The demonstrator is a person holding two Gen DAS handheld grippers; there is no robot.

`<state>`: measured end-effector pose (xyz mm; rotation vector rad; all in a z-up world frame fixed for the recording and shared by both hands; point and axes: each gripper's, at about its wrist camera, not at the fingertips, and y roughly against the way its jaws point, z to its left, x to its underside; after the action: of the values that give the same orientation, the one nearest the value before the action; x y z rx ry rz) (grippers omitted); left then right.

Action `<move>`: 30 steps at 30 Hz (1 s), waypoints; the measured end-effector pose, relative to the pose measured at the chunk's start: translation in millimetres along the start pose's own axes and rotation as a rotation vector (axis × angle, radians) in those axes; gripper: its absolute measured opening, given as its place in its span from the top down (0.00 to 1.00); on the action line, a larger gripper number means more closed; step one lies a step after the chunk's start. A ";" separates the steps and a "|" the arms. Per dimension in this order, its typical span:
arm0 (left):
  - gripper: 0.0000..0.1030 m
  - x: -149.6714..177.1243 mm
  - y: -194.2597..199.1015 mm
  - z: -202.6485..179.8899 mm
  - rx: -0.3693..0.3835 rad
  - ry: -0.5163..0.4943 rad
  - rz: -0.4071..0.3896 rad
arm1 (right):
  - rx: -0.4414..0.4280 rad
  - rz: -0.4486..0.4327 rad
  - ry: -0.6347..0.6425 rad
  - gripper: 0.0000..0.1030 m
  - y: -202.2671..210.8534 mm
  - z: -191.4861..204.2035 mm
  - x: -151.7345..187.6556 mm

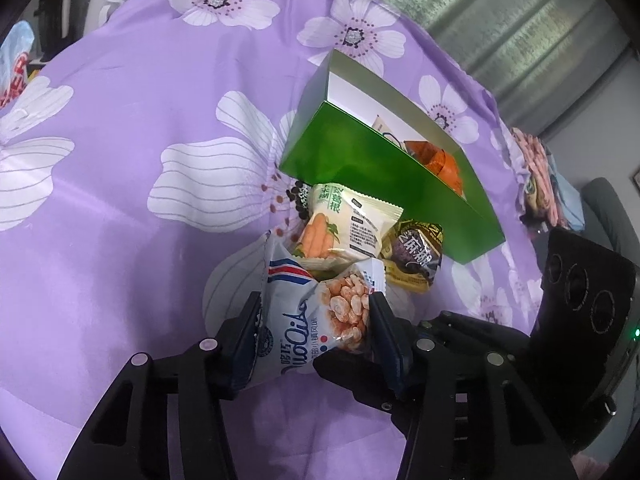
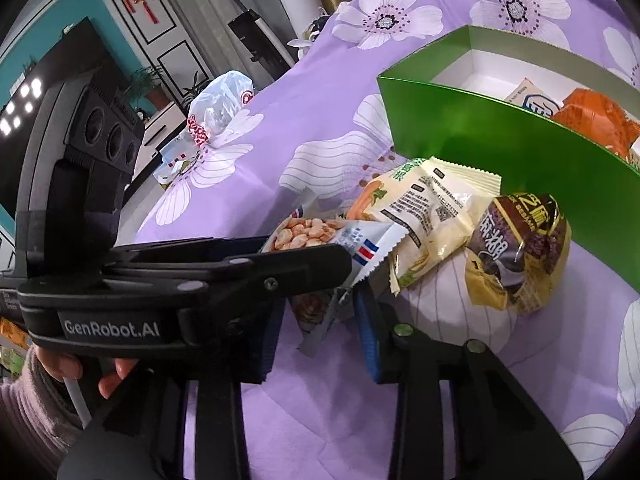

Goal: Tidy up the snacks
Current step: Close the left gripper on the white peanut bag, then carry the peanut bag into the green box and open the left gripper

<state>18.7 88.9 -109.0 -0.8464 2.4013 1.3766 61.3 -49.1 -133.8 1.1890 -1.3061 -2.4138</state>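
Note:
A white bean-snack packet [image 1: 304,320] [image 2: 308,234] is off the purple floral cloth [image 1: 140,140], and my left gripper [image 1: 316,304] is shut on its middle. My right gripper [image 2: 318,320] is shut on the same packet's lower end, with crinkled foil filling the gap between its blue pads. Beyond it lie a cream carrot packet [image 1: 348,224] [image 2: 428,204] and a brown-and-gold sesame packet [image 1: 416,256] [image 2: 516,248], both against the front wall of an open green box [image 1: 380,152] [image 2: 500,136]. Inside the box are an orange packet [image 1: 444,160] [image 2: 592,116] and a beige one [image 1: 384,126] [image 2: 536,100].
The left half of the box floor shows white. A white plastic bag [image 2: 220,108] sits at the cloth's far edge. A heap of clothes [image 1: 536,176] lies past the box. A hand [image 2: 68,364] in a knitted sleeve holds the left gripper's handle.

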 end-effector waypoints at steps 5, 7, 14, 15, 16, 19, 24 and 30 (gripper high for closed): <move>0.49 6.3 12.9 -15.6 -0.048 -0.033 -0.035 | -0.007 -0.013 0.018 0.67 7.3 4.9 3.2; 0.49 7.7 18.8 -24.3 -0.058 -0.052 -0.050 | -0.015 -0.029 0.023 0.67 16.0 7.2 5.4; 0.50 4.9 35.0 -63.6 -0.055 -0.136 -0.092 | -0.007 -0.104 0.035 0.67 54.1 8.9 8.8; 0.49 3.8 36.3 -69.4 -0.053 -0.147 -0.095 | -0.003 -0.118 0.034 0.67 60.9 8.1 8.9; 0.49 3.3 37.3 -74.7 -0.049 -0.157 -0.097 | 0.001 -0.129 0.033 0.67 66.8 7.5 9.2; 0.49 0.6 39.6 -94.9 -0.049 -0.192 -0.102 | 0.014 -0.165 0.027 0.67 85.6 2.7 10.0; 0.49 0.5 38.7 -129.3 -0.065 -0.270 -0.113 | 0.033 -0.216 0.010 0.67 114.2 -6.9 17.1; 0.49 0.9 35.3 -160.5 -0.079 -0.334 -0.122 | 0.053 -0.260 -0.005 0.67 140.9 -18.5 24.2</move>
<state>8.4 -34.0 -0.4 -0.7036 2.0241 1.4445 26.4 -158.2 -46.2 1.4506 -1.2961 -2.5716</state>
